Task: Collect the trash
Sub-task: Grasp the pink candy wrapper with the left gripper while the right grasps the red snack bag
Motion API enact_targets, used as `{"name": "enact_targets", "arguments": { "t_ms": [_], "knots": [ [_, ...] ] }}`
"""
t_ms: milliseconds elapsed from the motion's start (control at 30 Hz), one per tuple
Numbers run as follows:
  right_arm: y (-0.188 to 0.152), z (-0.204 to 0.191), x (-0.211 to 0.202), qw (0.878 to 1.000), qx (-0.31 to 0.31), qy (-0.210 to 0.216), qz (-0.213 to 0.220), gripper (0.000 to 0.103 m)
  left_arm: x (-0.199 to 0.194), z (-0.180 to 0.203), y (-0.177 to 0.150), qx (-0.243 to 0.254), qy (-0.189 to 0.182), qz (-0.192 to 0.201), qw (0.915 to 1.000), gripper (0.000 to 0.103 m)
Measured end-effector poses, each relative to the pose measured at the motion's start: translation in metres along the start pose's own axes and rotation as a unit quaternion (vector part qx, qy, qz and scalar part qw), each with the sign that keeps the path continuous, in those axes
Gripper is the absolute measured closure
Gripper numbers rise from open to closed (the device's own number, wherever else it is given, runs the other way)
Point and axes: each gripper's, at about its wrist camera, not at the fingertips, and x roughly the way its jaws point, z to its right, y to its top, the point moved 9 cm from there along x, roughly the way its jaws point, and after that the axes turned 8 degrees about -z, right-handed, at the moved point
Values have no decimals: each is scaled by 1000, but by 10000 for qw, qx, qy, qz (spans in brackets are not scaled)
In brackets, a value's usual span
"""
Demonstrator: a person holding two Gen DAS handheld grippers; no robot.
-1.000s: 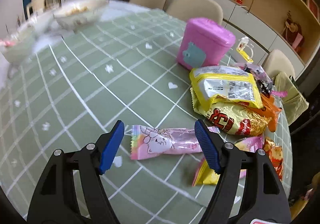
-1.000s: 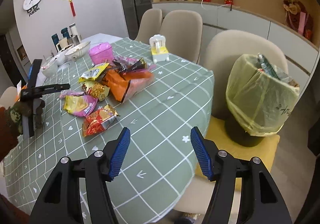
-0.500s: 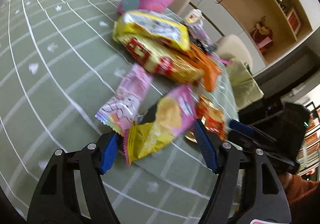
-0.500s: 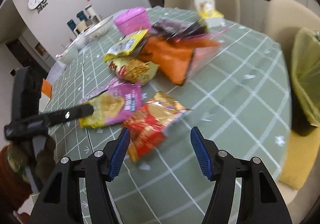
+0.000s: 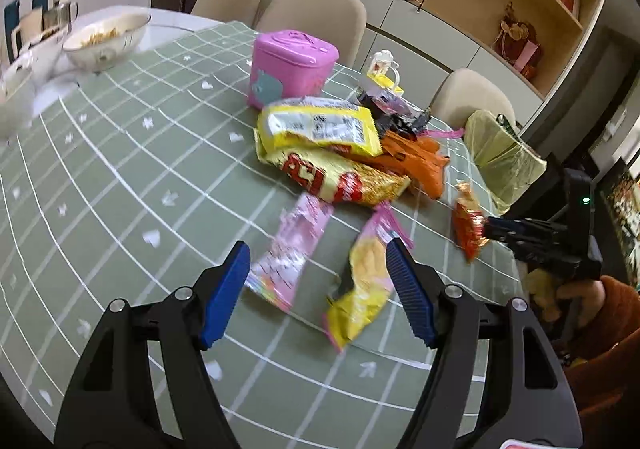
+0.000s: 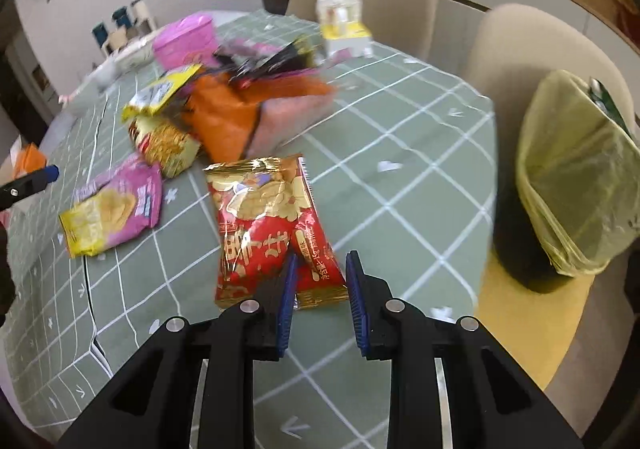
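Observation:
Snack wrappers lie on the green checked tablecloth (image 5: 120,169). My left gripper (image 5: 318,289) is open above a pink wrapper (image 5: 290,253) and a yellow-pink chip bag (image 5: 366,281). My right gripper (image 6: 320,297) is half closed around the near edge of a red and gold snack packet (image 6: 264,225), and its pads are not visibly pressing it. That packet also shows in the left wrist view (image 5: 466,225) at the right gripper's tips. A bin with a yellow bag (image 6: 576,185) stands on a chair to the right of the table.
A pile of yellow, gold and orange bags (image 5: 340,157) lies mid-table. A pink box (image 5: 288,67), a small white and yellow container (image 6: 344,25) and bowls (image 5: 106,35) stand farther back. Beige chairs ring the table. The table edge is near the bin.
My right gripper moved down to the red packet and narrowed around its edge. My left gripper pulled back and rose, so the pink wrapper and chip bag now lie farther ahead between its fingers.

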Motion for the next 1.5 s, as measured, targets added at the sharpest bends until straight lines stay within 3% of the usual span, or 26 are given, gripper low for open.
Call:
{"name": "enact_targets", "arguments": {
  "t_ms": [100,167,233,267,333,400,600,700,800,1167,1267,1400,1500],
  "knots": [
    [0,4,-8,9995,88,259,158,76,21,-4,5,166,196,-165,9995,37],
    [0,-1,-13,9991,17,337,253,68,42,-8,5,246,391,-380,9982,37],
    [-1,-8,-20,9983,-54,445,368,66,61,-9,5,310,513,-588,9965,42],
    [-1,-11,-23,9977,-76,540,415,60,72,-10,4,348,590,-729,9950,48],
    [0,-19,-30,9955,-101,777,525,53,77,-9,8,459,745,-667,9939,57],
    [-1,-24,-34,9948,-145,836,559,47,80,-5,9,353,666,-744,9944,78],
    [-8,-29,-28,9962,-410,736,218,45,74,16,-4,1,287,-771,9966,85],
    [-4,-16,-37,9985,-311,153,413,45,72,27,-14,-231,82,-800,9965,89],
    [-3,-3,-38,9988,-209,-212,387,45,69,39,-20,-379,26,-771,9963,90],
    [-54,2,-15,9975,-461,-376,-381,45,56,54,-16,-556,-31,-492,9972,90],
    [-64,-1,-23,9980,-463,-194,-382,45,50,50,-14,-614,8,-430,9972,90],
    [-64,-4,-52,9996,-264,87,38,45,38,45,-17,-709,57,-319,9970,90],
    [-53,-12,-62,9982,0,545,240,45,29,43,-19,-817,90,-193,9964,90]
  ]
}}
